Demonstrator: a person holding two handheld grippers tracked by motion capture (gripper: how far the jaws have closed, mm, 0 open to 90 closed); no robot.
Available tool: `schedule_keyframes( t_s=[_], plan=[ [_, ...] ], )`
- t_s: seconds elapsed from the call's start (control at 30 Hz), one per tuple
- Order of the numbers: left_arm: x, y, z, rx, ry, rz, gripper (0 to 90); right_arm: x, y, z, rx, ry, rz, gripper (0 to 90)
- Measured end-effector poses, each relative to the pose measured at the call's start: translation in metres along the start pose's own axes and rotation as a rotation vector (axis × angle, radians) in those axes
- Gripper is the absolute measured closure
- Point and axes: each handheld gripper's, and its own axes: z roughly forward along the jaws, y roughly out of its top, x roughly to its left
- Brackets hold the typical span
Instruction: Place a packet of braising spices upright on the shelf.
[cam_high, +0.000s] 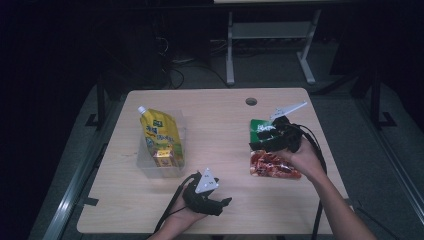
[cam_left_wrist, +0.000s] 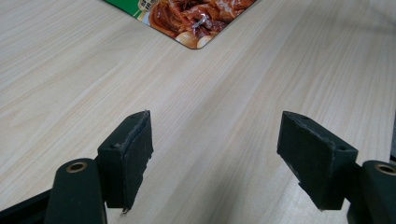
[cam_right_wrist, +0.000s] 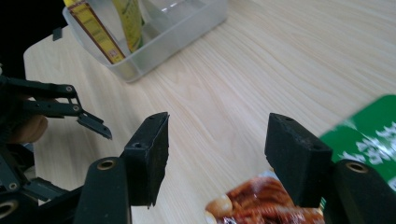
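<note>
On the right half of the table (cam_high: 220, 107), my right gripper (cam_high: 261, 141) hovers over the flat food packet (cam_high: 272, 162), its jaws parted with nothing between them; in the right gripper view the pads stand apart above bare wood, with the packet's (cam_right_wrist: 261, 205) red-printed end just below and to one side and its green end at the frame's right edge. The packet lies flat, green end toward the far side, red end toward me, well inside the table's right edge and short of the round cable hole (cam_high: 251, 101).

My left gripper (cam_high: 225, 202) rests near the table's near edge, jaws released and empty. In the left gripper view its two pads stand wide apart over open wood, and one corner of the packet (cam_left_wrist: 196, 18) shows farther off.

On the left half stands a clear plastic bin (cam_high: 145, 167) holding a yellow spouted pouch (cam_high: 159, 137), which leans upright against its wall. In the right gripper view the bin's (cam_right_wrist: 187, 32) near rim runs slantwise. Between bin and packet a broad strip of bare tabletop lies open; the left gripper sits at its near end, well apart from both.
</note>
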Motion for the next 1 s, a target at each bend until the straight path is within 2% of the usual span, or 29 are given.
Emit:
schedule_keyframes(
  t_s=[0.13, 0.27, 0.37, 0.63, 1.0],
  plan=[
    [0.000, 0.001, 0.000, -0.009, 0.001, -0.008, 26.1, -0.004, -0.007, -0.004, 0.012, -0.014, 0.023, 38.1],
    [-0.001, 0.001, 0.000, -0.002, -0.001, -0.002, 26.1, -0.006, -0.010, -0.007, 0.004, -0.021, 0.024, 38.0],
    [-0.002, 0.002, 0.001, -0.014, -0.001, -0.017, 26.1, -0.007, -0.013, -0.008, 0.008, -0.026, 0.032, 37.8],
    [-0.001, 0.004, 0.002, 0.001, 0.000, 0.001, 26.2, -0.013, -0.022, -0.013, 0.002, -0.037, 0.055, 37.0],
    [0.000, 0.012, 0.007, 0.001, -0.003, -0.002, 26.5, -0.027, -0.033, -0.025, 0.001, -0.076, 0.102, 35.8]
  ],
)
